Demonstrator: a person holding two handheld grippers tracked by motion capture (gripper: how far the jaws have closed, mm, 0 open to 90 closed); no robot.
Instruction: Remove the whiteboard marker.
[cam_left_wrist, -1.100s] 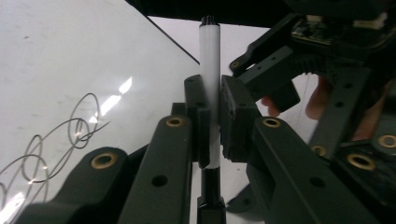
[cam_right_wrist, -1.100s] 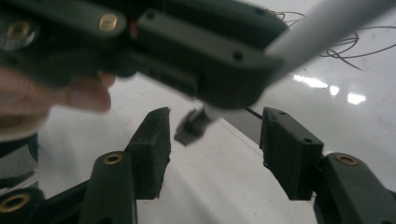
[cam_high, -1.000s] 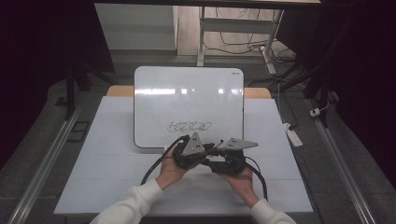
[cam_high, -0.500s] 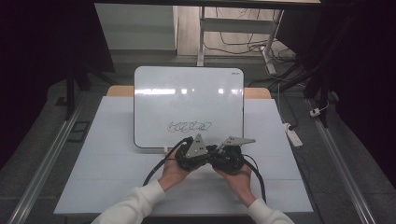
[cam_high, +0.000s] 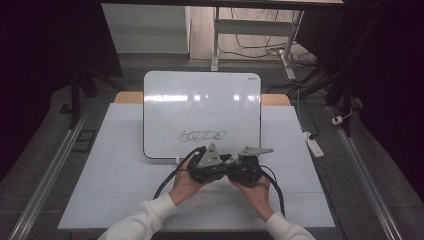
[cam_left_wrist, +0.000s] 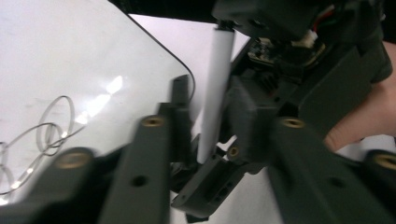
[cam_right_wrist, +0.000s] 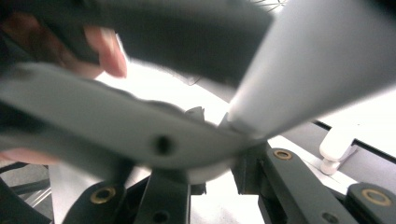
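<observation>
Left gripper (cam_high: 207, 167) fingers just opening around a white marker (cam_left_wrist: 215, 93); right gripper (cam_high: 246, 170) fingers pinching it, near whiteboard (cam_high: 200, 100)

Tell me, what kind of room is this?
Probably a lab or workshop set up for recording, not a home. A whiteboard with a scribble lies flat on a white-covered table, metal rails run along the floor beside it, and loose cables trail behind.

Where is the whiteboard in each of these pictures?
High view: whiteboard at the middle of the table.
Left gripper view: upper left, behind the jaws.
Right gripper view: probably the white patch at the right edge; blurred.
Shared landmark: black scribble, high and left gripper views.
</observation>
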